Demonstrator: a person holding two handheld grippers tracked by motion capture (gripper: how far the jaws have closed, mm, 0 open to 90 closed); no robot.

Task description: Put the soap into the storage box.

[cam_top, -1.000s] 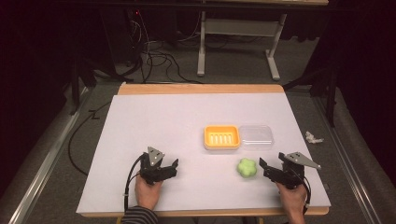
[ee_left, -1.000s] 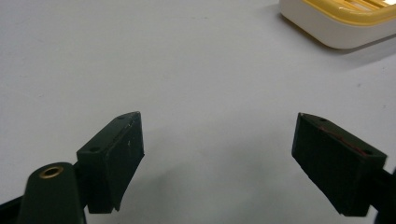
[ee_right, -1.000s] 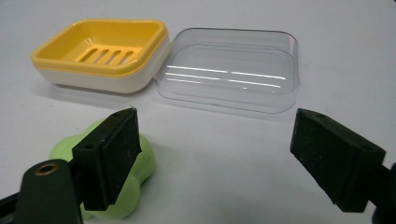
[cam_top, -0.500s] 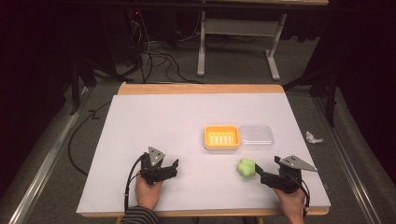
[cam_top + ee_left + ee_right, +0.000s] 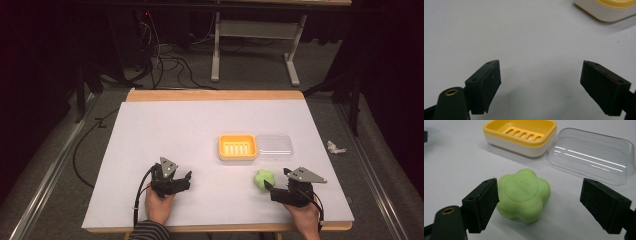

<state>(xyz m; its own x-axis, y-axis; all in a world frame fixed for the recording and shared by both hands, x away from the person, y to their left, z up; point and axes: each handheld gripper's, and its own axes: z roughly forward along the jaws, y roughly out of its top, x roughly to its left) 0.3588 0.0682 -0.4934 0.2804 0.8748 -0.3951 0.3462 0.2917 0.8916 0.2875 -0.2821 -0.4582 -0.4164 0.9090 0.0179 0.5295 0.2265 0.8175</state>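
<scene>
One green flower-shaped soap [image 5: 524,194] lay on the desk [image 5: 165,130] between the spread jaws of the right tool [image 5: 539,205], apparently touching one jaw; the left tool [image 5: 541,82] was spread, holding nothing. One yellow soap dish [image 5: 520,135] and one clear lid [image 5: 591,157] sat just beside each other beyond the soap.

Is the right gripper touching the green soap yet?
Cannot tell. In the right gripper view the right gripper is open around the green soap; one jaw overlaps its edge with no visible gap, the other stands clear.

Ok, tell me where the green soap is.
In the high view the green soap lies on the table's near right, just before the yellow dish, between the right claw's open jaws.
</scene>
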